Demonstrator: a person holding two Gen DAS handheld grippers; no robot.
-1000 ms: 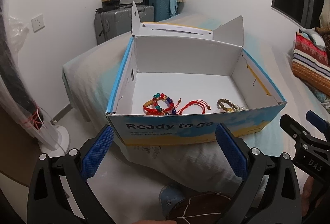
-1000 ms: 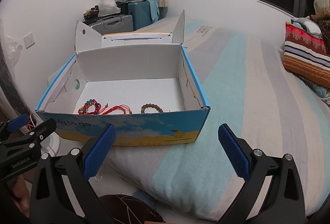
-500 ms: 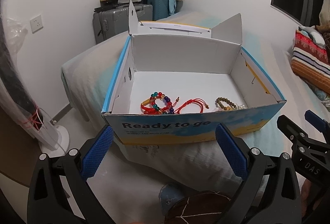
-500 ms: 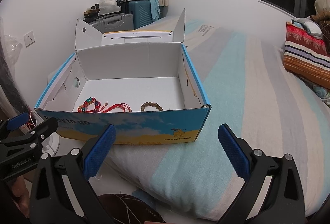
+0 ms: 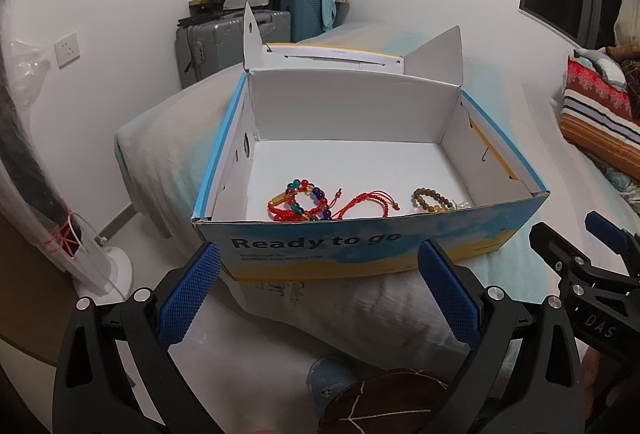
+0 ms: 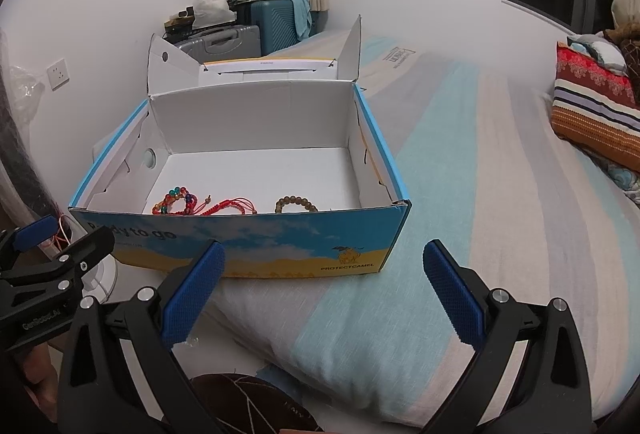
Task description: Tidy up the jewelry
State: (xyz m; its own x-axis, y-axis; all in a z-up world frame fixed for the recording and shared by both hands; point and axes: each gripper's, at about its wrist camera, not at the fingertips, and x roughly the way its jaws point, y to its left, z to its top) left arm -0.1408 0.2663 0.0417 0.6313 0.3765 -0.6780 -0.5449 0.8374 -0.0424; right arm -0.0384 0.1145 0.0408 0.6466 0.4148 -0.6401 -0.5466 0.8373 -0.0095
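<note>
The box [image 5: 372,250] front reads "Ready to go"; its right corner [image 6: 347,267] says "PROTECTCAMEL". The right gripper [image 5: 596,326] reads "DAS".

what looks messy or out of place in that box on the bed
In the open cardboard box, the multicolored bead bracelet and the red cord bracelet lie in a tangled overlap near the front wall, while the brown bead bracelet lies apart to their right. Nothing looks spilled or damaged.
</note>
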